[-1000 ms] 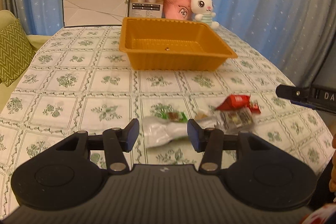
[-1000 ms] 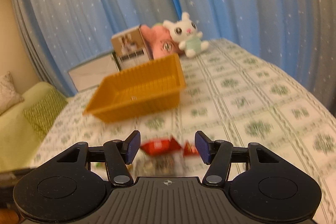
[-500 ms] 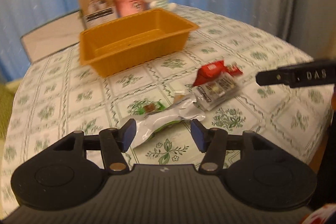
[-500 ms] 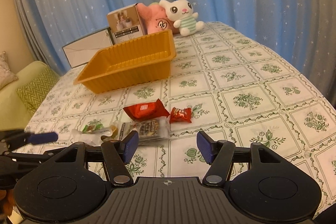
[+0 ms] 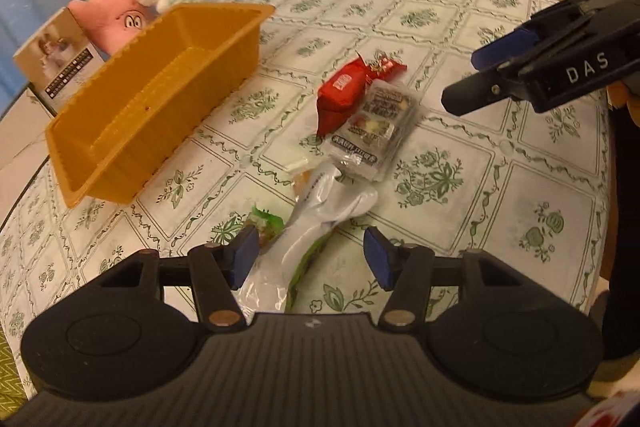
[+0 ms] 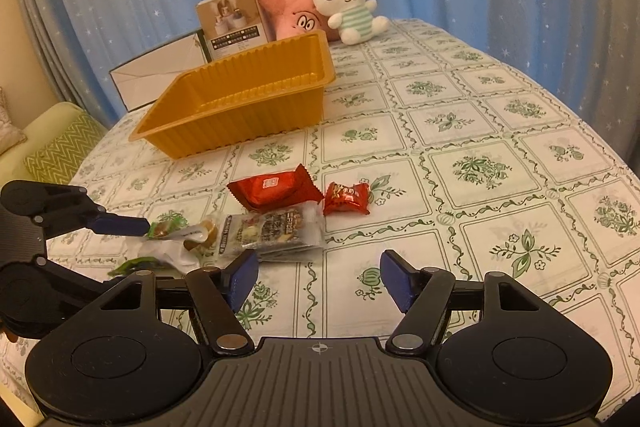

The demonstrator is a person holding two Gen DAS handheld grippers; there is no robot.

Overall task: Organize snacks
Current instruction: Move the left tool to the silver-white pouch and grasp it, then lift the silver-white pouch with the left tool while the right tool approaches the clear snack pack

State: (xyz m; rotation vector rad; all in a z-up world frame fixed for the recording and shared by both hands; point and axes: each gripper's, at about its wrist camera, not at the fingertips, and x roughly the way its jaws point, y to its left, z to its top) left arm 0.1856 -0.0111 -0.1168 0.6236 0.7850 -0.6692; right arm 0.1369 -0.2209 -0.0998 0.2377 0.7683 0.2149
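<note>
An empty orange tray (image 5: 160,95) (image 6: 240,107) stands on the tablecloth. In front of it lie a white-and-green snack pouch (image 5: 320,223) (image 6: 168,247), a clear multi-pack of snacks (image 5: 372,131) (image 6: 276,231), a red packet (image 5: 340,91) (image 6: 272,189) and a small red candy (image 6: 346,198). My left gripper (image 5: 306,257) is open, its fingers either side of the white pouch, not closed on it. My right gripper (image 6: 318,277) is open and empty, just in front of the multi-pack; it also shows in the left wrist view (image 5: 472,79).
A plush bunny (image 6: 346,7), a pink plush (image 6: 288,15), a small printed box (image 6: 232,23) and a flat white box (image 6: 160,75) stand behind the tray. A green sofa with a cushion (image 6: 60,151) is at the left. The table edge curves round on the right.
My left gripper has swung right and lowered over the white pouch, which now lies between its fingers. My right gripper has settled lower, close to the multi-pack.
</note>
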